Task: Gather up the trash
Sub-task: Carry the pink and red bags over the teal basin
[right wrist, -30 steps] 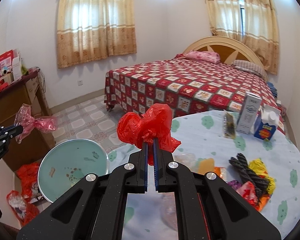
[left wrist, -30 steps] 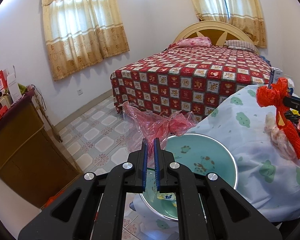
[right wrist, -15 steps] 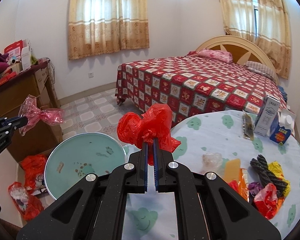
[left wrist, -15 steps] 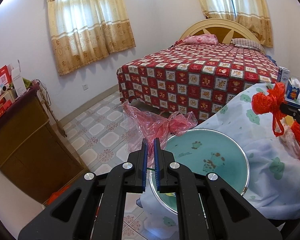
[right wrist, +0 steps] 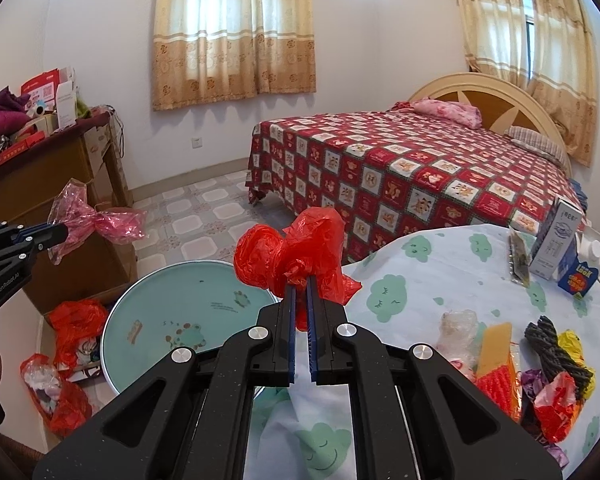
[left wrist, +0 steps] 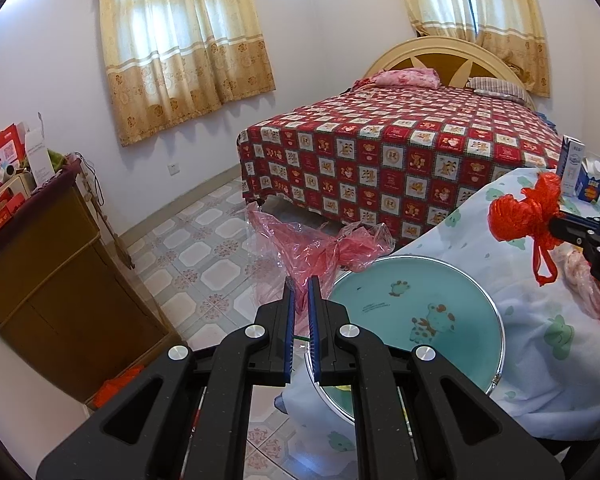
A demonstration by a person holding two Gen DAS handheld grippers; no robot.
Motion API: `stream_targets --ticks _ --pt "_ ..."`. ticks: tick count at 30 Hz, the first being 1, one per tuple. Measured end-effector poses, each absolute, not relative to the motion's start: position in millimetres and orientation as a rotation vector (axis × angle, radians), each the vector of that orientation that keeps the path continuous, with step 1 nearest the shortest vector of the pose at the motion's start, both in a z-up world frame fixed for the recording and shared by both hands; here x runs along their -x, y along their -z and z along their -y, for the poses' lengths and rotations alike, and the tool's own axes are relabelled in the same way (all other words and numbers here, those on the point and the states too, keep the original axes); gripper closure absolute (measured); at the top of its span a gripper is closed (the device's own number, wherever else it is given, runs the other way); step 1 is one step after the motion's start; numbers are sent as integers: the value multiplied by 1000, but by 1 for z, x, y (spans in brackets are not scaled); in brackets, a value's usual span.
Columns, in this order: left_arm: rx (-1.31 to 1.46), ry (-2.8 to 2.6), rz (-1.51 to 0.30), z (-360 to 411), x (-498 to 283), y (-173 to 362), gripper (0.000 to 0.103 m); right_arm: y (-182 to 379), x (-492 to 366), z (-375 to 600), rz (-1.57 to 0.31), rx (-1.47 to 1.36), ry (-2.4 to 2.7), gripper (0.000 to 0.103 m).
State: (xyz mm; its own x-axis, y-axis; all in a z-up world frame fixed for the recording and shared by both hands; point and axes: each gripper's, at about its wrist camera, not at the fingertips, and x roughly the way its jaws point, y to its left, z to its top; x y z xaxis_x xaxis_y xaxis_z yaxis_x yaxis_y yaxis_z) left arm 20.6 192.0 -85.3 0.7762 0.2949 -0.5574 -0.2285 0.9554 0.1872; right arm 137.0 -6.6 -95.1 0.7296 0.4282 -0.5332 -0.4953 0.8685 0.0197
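The round table [right wrist: 440, 264] with its cloud-print cloth lies ahead and to the right of the right tongs [right wrist: 300, 300]; a teal basin [right wrist: 172, 320] sits low between the two tools, at the table's edge. Both tongs are narrowed onto plastic. The right pair pinches one crumpled red bag [right wrist: 296, 256] at its knot, holding it in the air just beyond the fingertips, over the near rim of the basin. The left tongs [left wrist: 301, 300] are clamped on one thin pink bag [left wrist: 316, 248], which spreads out ahead of them above the floor tiles.

My reading: the carrying step is in hand, with one piece of trash lifted clear in each tool. Next, each bag must be brought over a container and the jaws let out; the basin is the closest candidate, though whether it is the bin I cannot tell.

Counted: two bags held; one heap of scraps [right wrist: 540, 364] still on the cloth to the right of the right tongs; two cartons [right wrist: 560, 244] standing at the table's far edge; two red bags [right wrist: 68, 332] on the floor to the left.
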Motion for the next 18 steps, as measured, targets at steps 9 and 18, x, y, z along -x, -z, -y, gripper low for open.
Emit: stream_targets --ticks 9,18 --pt "-111 -278 -622 -189 -21 87 96 95 -136 4 -557 130 -511 97" --pt "-114 -261 -630 -180 -22 91 96 97 -134 0 -565 140 -527 97"
